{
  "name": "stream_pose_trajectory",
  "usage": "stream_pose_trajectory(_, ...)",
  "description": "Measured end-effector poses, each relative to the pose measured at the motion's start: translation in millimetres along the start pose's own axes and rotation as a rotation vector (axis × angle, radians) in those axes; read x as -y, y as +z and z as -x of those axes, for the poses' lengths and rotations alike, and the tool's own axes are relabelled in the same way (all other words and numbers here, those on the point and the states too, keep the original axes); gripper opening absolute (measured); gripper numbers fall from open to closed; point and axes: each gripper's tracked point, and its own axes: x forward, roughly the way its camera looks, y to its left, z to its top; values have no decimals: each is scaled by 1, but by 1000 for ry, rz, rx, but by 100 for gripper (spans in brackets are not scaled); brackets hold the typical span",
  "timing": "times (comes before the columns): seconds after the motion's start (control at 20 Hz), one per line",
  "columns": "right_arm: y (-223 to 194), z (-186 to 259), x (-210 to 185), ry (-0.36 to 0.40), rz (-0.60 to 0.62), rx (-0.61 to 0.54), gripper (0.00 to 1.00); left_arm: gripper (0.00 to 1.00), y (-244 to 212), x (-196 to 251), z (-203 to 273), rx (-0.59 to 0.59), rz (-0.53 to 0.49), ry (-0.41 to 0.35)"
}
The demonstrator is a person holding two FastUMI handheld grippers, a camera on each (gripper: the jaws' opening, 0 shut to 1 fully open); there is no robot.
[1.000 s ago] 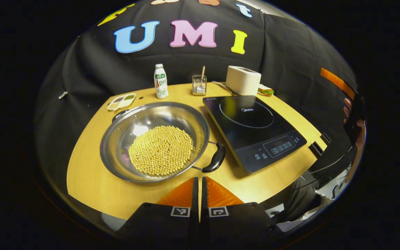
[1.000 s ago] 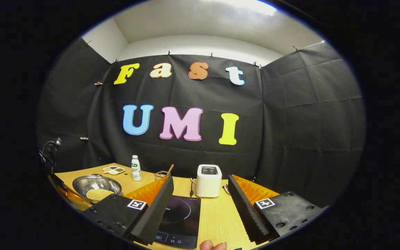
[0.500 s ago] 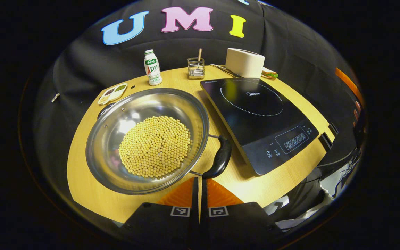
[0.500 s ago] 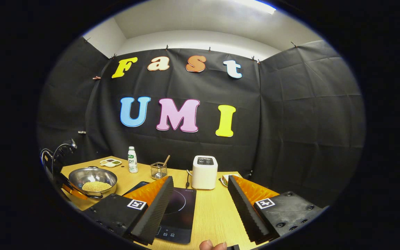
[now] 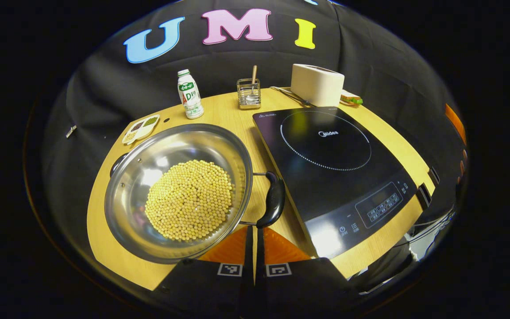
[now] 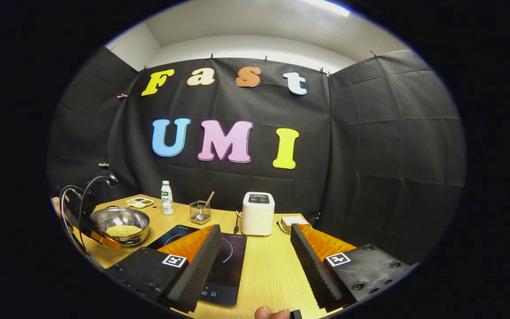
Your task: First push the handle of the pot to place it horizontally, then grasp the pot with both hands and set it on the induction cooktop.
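- Black cloth walls close round your wooden bench (image 5: 219, 110).
- Your left claw (image 5: 255, 230) has its fingers pressed together, tips just beside the near end of the pot's black handle (image 5: 274, 199); whether they touch it, you can't tell.
- The pot (image 5: 148, 159), holding yellow beans (image 5: 188, 199), sits on the bench left of the induction cooktop (image 5: 326, 155).
- Your right claw (image 6: 255, 261) is spread wide above the bench, with the cooktop's corner by its left finger.
- Farther off stand a bottle (image 5: 189, 94), a wire holder (image 5: 249, 93) and a white toaster (image 5: 318, 84).
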Motion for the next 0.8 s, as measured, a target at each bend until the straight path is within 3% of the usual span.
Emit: stream_pose_trajectory(0.8, -19, -3, 21, -20, 15, -38, 98, 5, 64, 9, -51, 83, 76, 21)
